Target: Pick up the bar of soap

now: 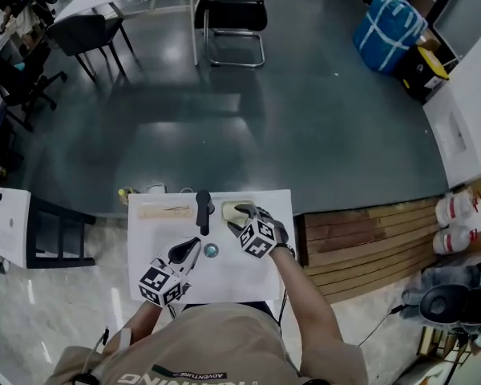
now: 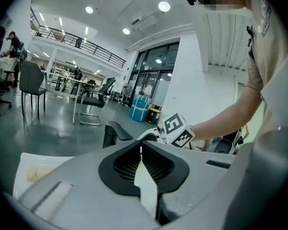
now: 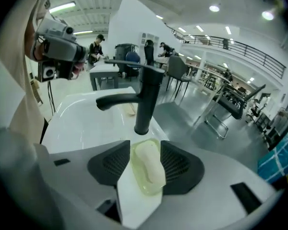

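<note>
A pale bar of soap (image 3: 149, 166) lies in a clear yellowish dish (image 3: 135, 176) on the white washbasin top (image 1: 224, 277), just right of the black tap (image 1: 203, 208). My right gripper (image 3: 146, 150) is down over the dish, open, with the soap and dish between its pads and the tap (image 3: 145, 99) straight ahead. In the head view that gripper (image 1: 239, 217) covers most of the dish (image 1: 244, 208). My left gripper (image 1: 194, 248) hovers over the basin near the drain (image 1: 211, 250), shut with nothing in it (image 2: 141, 150).
A tan strip (image 1: 164, 212) lies on the basin top left of the tap. A wooden platform (image 1: 369, 239) adjoins the basin's right side. Black chairs (image 1: 236, 14) and a blue bag (image 1: 389, 18) stand farther off on the grey floor.
</note>
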`<state>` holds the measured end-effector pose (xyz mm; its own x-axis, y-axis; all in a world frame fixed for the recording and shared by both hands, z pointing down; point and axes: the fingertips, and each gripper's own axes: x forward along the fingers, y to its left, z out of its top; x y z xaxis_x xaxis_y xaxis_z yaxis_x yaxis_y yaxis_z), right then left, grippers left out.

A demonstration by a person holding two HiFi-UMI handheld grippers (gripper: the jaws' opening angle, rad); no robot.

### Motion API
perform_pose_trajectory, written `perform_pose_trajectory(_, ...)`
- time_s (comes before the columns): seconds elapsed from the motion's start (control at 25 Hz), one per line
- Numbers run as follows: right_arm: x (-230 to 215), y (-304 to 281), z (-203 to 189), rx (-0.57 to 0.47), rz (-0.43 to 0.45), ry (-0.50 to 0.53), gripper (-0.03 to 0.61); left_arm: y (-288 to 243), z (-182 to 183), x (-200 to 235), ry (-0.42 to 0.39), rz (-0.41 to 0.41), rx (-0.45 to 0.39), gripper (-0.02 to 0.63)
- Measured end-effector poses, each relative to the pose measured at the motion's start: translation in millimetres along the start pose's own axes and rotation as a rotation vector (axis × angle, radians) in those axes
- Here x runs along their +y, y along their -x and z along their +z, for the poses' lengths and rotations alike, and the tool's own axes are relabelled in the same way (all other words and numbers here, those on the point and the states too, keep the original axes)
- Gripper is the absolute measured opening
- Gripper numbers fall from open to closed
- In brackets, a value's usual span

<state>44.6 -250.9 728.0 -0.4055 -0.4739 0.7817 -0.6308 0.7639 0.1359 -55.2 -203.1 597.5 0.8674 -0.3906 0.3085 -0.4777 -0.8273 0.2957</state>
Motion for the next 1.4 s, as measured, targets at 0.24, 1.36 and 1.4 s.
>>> perform_pose_trajectory(0.24, -14, -26, -18, 0.158, 0.097, 0.200, 0.189, -3, 4, 15, 0.023, 0.030, -0.001, -0.008)
perform_pose_trajectory(1.36, -4, -59, -45, 0.416, 0.355, 0.449, 0.192, 10, -1, 35, 0.116, 0.107, -0.048, -0.008)
perform_pose_trajectory(1.4, -3, -59, -45, 0.426, 0.362, 0.448, 0.192, 10, -2, 35, 0.117, 0.108, -0.049, -0.008)
